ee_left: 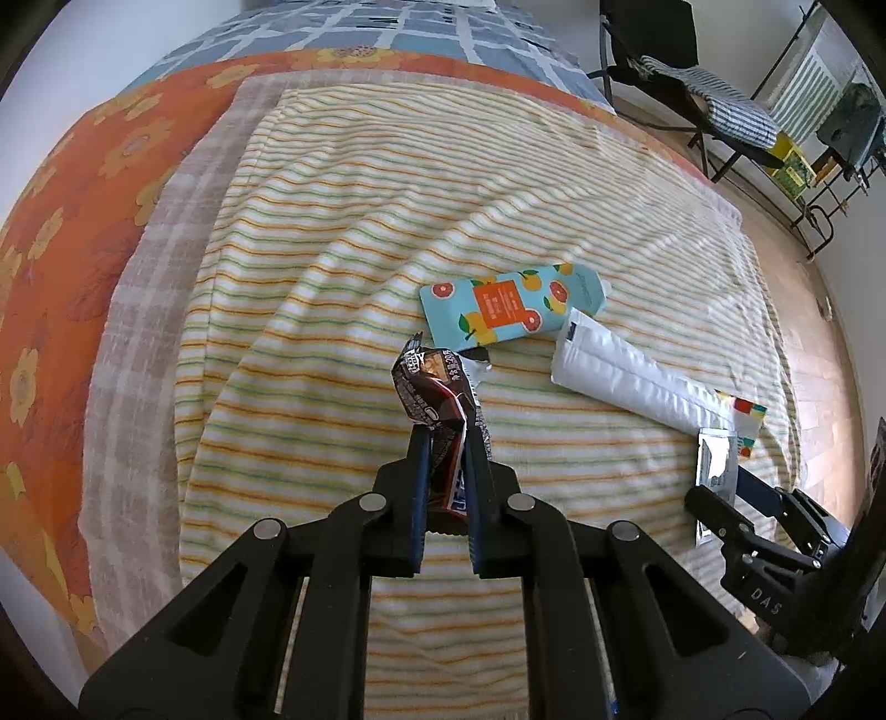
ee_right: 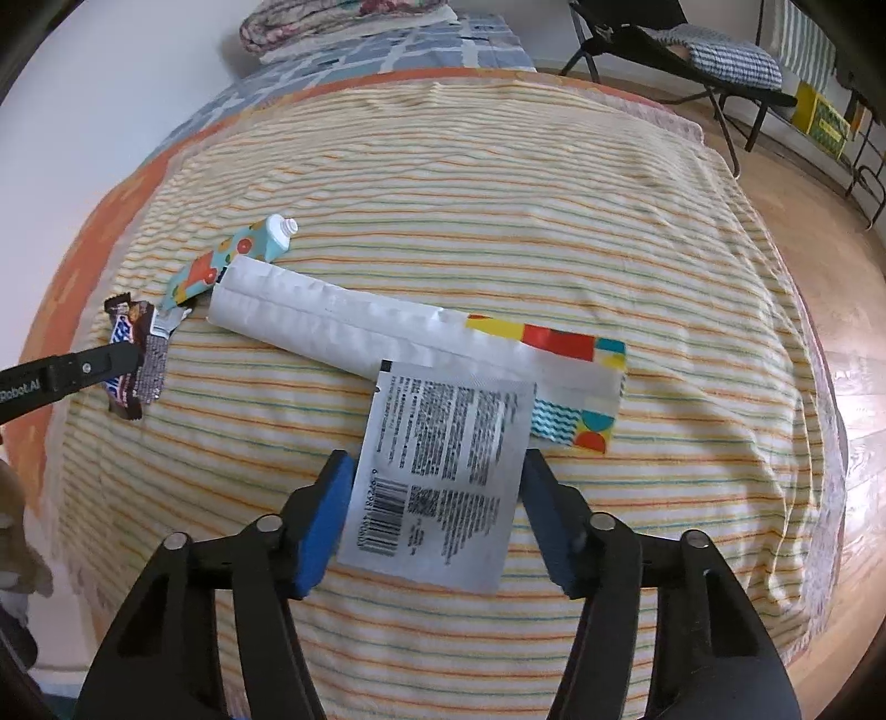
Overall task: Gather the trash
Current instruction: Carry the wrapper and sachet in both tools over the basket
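My left gripper [ee_left: 447,437] is shut on a crumpled brown chocolate bar wrapper [ee_left: 432,393], also seen at the left of the right wrist view [ee_right: 133,354]. My right gripper [ee_right: 434,471] is open, its blue pads either side of a flat silver sachet [ee_right: 437,476] with black print and a barcode, lying on the striped towel [ee_right: 498,221]. In the left wrist view that sachet [ee_left: 714,459] lies at the right gripper's fingertips [ee_left: 703,498]. A long white packet with a coloured end [ee_right: 387,332] and a teal fruit-print tube [ee_left: 509,304] lie beyond.
The towel covers a bed with an orange flowered sheet [ee_left: 66,221] and a blue checked cover [ee_left: 387,33]. A black chair with a checked cushion [ee_left: 720,99] stands on the wood floor [ee_left: 814,343] at the right. A folded blanket [ee_right: 343,22] lies at the bed's far end.
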### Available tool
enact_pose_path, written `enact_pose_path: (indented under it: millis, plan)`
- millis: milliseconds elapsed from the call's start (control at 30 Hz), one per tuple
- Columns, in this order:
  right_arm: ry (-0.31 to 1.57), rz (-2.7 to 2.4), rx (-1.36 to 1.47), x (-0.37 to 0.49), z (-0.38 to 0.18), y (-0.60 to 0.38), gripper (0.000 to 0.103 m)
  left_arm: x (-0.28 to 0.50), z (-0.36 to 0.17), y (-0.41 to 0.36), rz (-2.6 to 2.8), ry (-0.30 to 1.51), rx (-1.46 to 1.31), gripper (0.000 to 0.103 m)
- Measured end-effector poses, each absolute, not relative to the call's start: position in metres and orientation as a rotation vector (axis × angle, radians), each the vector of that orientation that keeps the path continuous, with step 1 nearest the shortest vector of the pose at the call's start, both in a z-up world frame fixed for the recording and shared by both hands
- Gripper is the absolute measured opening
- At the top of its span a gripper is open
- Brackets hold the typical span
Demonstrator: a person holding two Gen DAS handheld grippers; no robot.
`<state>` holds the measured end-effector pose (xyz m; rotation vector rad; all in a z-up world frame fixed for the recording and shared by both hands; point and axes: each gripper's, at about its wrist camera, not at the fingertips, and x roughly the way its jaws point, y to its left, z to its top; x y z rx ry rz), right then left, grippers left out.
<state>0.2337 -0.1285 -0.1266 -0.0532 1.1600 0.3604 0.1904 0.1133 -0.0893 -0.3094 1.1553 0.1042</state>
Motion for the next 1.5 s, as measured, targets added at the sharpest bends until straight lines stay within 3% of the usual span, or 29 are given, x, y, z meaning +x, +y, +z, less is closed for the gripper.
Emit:
enact_pose_path:
  millis: [867,1500]
  plan:
    - [1.106,0.504,0.014,0.177,-0.090,-0.151,0.055,0.109,-0.053,0.090,-0.031,1.094,-0.300,0.010]
    - [1.086,0.581,-0.023,0.103,-0.087,-0.163,0.055,0.029,-0.057,0.039,-0.127,1.095,-0.260,0.010]
